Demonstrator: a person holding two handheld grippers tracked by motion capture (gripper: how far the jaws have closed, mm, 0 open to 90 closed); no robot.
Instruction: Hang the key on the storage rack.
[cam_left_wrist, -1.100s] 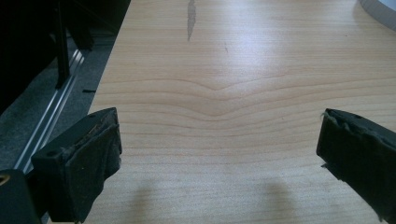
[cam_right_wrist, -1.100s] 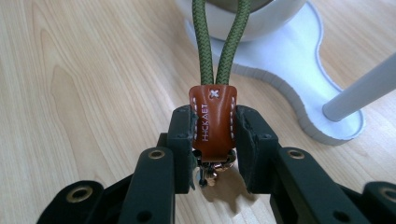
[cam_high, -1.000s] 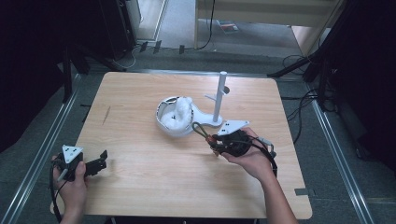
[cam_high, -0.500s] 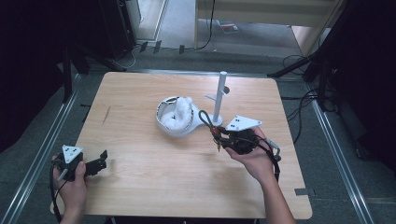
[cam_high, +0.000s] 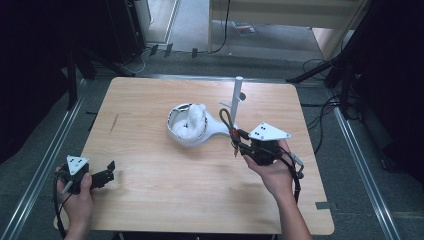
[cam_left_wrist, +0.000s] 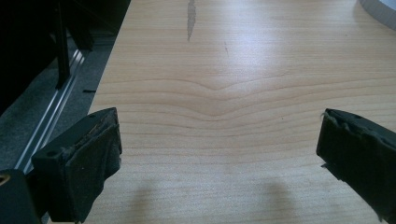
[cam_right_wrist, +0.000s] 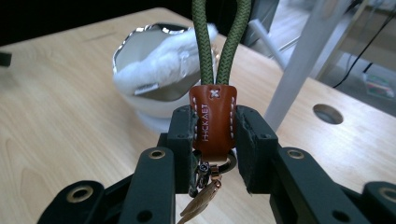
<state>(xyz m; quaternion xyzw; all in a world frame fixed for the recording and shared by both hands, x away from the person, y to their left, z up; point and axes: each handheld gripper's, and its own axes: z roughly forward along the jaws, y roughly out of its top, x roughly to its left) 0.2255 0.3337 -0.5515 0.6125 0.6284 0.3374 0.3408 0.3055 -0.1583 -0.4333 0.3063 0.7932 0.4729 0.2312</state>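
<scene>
Your right gripper (cam_right_wrist: 212, 135) was clamped on the brown leather tab (cam_right_wrist: 213, 119) of a keychain strap, just in front of the white stand (cam_high: 236, 100). That stiff tab looked like the right place to grip; the green cord loop (cam_right_wrist: 222, 39) beyond it looked light and floppy. You held that hand low, jaws aimed toward the stand. Well away from the stand, your left gripper (cam_left_wrist: 219, 154) gaped wide, empty.

On the table (cam_high: 150, 200), a bowl (cam_high: 180, 134) sits near the middle with a fluffy wad (cam_high: 194, 118) in it. A post (cam_high: 236, 97) stands just right of the bowl. The keychain strap (cam_right_wrist: 212, 119) is right of the bowl, in front of the post. The left gripper (cam_high: 102, 176) is at the near left edge.
</scene>
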